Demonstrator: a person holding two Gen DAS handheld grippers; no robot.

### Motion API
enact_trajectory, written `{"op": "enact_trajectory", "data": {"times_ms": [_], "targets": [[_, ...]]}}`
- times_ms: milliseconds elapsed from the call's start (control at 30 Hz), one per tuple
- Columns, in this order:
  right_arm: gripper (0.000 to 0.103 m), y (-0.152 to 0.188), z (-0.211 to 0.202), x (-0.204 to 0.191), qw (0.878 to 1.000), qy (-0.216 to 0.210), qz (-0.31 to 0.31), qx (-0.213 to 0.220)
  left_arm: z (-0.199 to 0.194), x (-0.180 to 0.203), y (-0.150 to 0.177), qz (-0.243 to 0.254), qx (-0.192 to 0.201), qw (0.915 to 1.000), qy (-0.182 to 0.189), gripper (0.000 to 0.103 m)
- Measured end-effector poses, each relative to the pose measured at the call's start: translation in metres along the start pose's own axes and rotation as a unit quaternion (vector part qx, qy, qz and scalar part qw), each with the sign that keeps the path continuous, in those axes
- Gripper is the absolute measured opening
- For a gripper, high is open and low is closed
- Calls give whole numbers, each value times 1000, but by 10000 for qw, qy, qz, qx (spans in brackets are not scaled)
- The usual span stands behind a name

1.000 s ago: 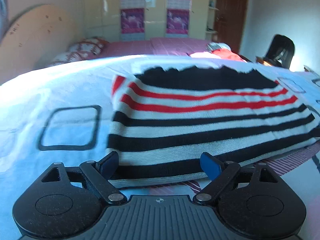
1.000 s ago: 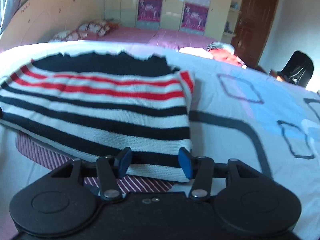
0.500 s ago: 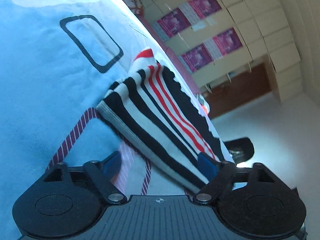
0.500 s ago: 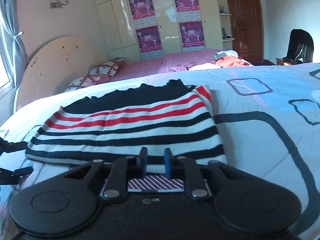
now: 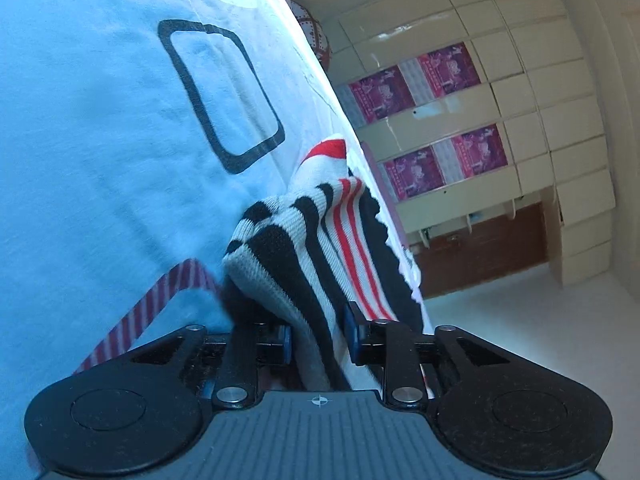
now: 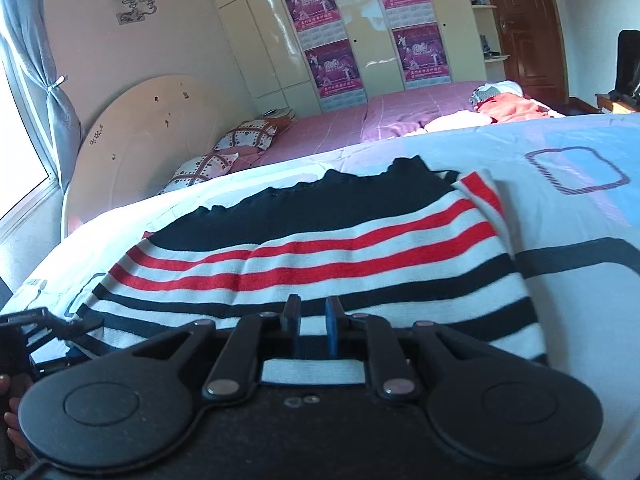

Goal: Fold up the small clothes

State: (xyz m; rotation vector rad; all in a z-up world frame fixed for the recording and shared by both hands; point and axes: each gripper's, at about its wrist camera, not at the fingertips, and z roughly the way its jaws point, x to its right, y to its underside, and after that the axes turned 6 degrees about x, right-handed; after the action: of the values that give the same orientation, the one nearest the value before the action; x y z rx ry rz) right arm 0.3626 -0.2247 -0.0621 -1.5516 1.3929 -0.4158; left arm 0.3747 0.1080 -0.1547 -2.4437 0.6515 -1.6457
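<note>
Pale blue bedding (image 6: 580,216) printed with dark rounded rectangles covers the surface we work on, and beyond it lies a bed under a pink cover (image 6: 340,128) with patterned pillows (image 6: 248,138), a rounded cream headboard (image 6: 140,132), and a cream wardrobe (image 6: 360,12) carrying purple posters (image 6: 420,50). A brown door (image 6: 524,28) stands at the right of the room.

Our striped sweater (image 6: 320,248), knitted in black, white and red bands, lies spread across the blue bedding in the right wrist view, its black end toward the pink bed and its near hem under our tools. We hold that near hem with the right gripper (image 6: 313,326): its blue-padded fingers stand almost together with a strip of white and black knit showing just behind them, so the jaws are closed on the sweater.

Our left gripper (image 5: 318,334) is turned on its side, so the room appears tilted in its view. Its jaws are drawn in around a bunched fold of the same sweater (image 5: 316,248), the knit rising crumpled from between the fingers. A thin maroon-and-white striped cloth (image 5: 148,312) shows beneath the sweater against the bedding (image 5: 100,140). In the right wrist view the left gripper (image 6: 60,330) appears at the sweater's left corner.
</note>
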Motion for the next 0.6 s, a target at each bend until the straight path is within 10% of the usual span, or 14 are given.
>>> {"op": "enact_trajectory", "data": {"times_ms": [167,267,600], "targets": [[25,-2,14,-15,9998,-73,-125,-107,16,14,-5,130,14,9997,217,60],[23,-5,22,-23,9996,37,-186,-197,27,20,-6,406,103,9988,245,60],[13,-13,44,-53,9974,324,-556,-311,50,1,-23,93,249,9984,493,19]]}}
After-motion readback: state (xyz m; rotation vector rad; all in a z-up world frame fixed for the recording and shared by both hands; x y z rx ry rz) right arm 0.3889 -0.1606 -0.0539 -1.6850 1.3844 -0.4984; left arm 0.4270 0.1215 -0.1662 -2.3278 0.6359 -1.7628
